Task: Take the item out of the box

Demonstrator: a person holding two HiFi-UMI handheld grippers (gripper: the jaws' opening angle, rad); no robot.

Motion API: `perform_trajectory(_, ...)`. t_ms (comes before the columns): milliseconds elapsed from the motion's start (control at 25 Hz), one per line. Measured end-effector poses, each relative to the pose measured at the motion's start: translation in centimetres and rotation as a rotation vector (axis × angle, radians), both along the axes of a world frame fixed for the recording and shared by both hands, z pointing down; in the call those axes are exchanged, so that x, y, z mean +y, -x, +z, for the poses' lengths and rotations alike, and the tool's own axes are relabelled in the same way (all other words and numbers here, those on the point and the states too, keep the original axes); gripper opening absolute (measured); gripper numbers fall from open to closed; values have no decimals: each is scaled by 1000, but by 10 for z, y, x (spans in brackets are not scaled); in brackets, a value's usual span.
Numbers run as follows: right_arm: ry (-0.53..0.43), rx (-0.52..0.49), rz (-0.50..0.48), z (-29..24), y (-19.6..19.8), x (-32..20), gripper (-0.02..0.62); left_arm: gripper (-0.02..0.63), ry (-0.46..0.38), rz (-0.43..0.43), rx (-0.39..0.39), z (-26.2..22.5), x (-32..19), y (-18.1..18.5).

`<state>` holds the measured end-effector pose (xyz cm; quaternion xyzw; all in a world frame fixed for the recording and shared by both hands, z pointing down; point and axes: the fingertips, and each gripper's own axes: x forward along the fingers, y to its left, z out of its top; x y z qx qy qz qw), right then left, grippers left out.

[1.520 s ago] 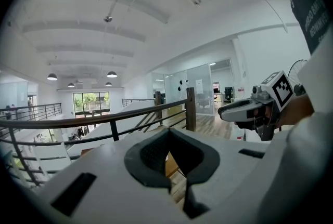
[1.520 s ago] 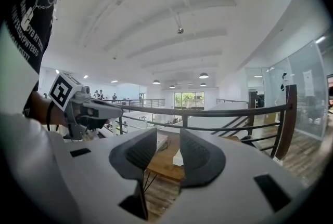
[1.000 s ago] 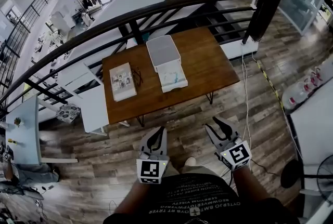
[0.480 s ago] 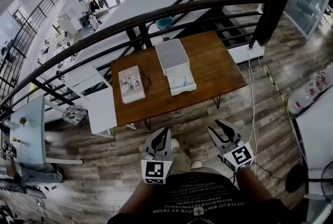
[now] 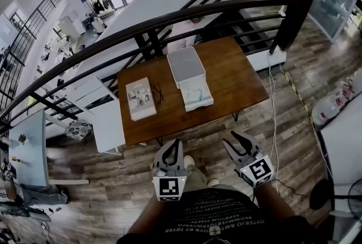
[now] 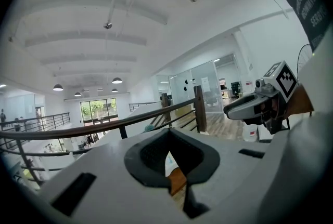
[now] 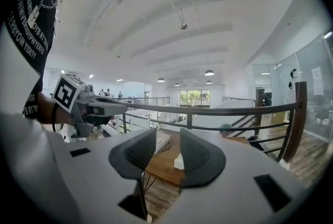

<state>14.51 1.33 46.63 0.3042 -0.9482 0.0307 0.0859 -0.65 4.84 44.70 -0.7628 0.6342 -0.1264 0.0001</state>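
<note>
A white box [image 5: 196, 94] lies open on the brown table [image 5: 237, 76], its lid [image 5: 185, 64] folded back toward the railing. A pale item [image 5: 194, 90] rests inside the tray. Both grippers hang in front of the person's body, short of the table's near edge and well apart from the box. My left gripper [image 5: 172, 144] has its tips together with nothing between them; in the left gripper view only a thin slit shows at the left gripper [image 6: 169, 137]. My right gripper [image 5: 234, 140] stands open and empty. Between its pads the right gripper [image 7: 167, 141] frames the table and box [image 7: 179, 161].
A book [image 5: 141, 98] and a pair of glasses [image 5: 157, 91] lie on the table's left part. A dark railing [image 5: 141, 22] runs behind the table. A low white cabinet [image 5: 107, 124] stands at its left end. A cable [image 5: 272, 95] trails over the wooden floor on the right.
The person has come slightly nearer to the table, which now sits lower in the head view. Both grippers keep their place before the body, jaws unchanged.
</note>
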Motion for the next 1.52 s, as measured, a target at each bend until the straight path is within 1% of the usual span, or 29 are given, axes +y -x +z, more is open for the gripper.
perform_trajectory(200,7,13,7,5,7,-29,132,6,10,16,13,2,-33,7)
perform_trajectory(320,29,4,11,9,13,-44,133,6,26,32,16,7,-53,8)
perform_trajectory(520,50,-1,35,18,14,-73,135,6,33,71,7,15,-86,6)
perform_trajectory(640,55,5,44,18,17,-87,135,6,35,90,28,16,-103,5)
perform_trajectory(800,53,-5,49,16,27,-108,135,6,52,113,13,18,-126,10)
perform_trajectory(880,55,-6,57,17,32,-117,135,6,58,119,20,19,-136,14)
perform_trajectory(1080,52,1,60,12,47,-137,135,6,59,149,18,9,-158,20)
perform_trajectory(1280,47,2,63,8,70,-154,135,6,50,171,23,6,-177,37)
perform_trajectory(1520,16,38,57,-1,106,-174,135,6,27,174,29,-3,-200,75)
